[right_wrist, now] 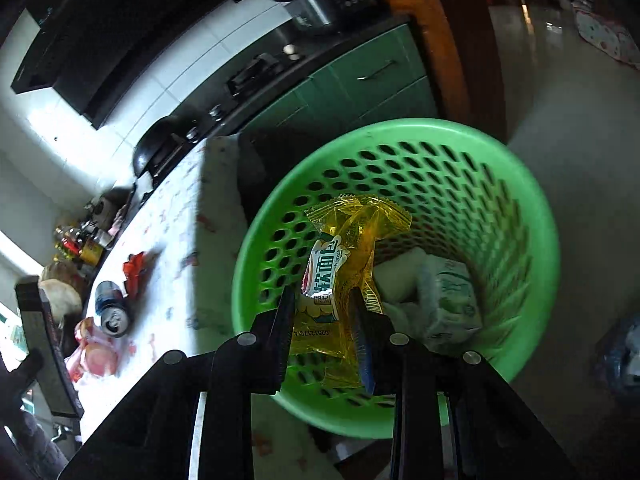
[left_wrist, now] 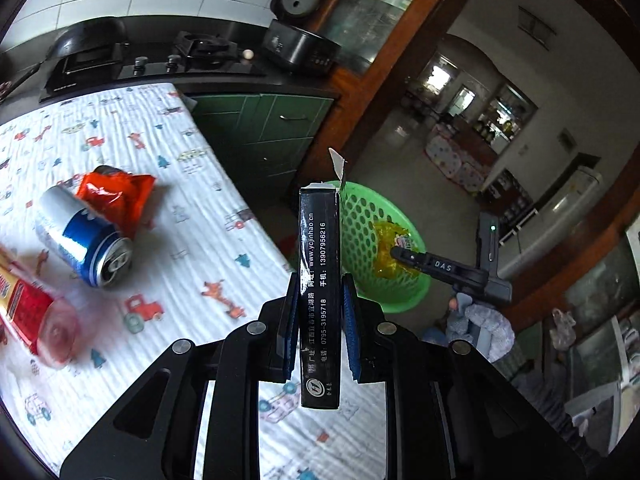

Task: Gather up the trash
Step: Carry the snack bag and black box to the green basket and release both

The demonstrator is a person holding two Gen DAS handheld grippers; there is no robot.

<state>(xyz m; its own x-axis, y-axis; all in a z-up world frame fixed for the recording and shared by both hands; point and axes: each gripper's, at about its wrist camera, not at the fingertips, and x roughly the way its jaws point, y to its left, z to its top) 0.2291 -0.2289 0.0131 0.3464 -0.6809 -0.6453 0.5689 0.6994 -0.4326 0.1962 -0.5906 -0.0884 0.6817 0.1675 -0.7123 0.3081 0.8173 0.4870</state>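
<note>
While each gripper clamps trash, a can (left_wrist: 86, 240) lies on the patterned tablecloth (left_wrist: 192, 184) beside kitchen cabinets (left_wrist: 264, 128).

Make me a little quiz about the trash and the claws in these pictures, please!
1. True or false: the left claw is empty.
2. What color is the wrapper between the right claw's fingers? A) yellow B) purple C) white
3. Fill in: the blue can lies on its ____ on the tablecloth.

Key:
1. False, it pinches a black box.
2. A, and it hangs over the green basket.
3. side
</note>
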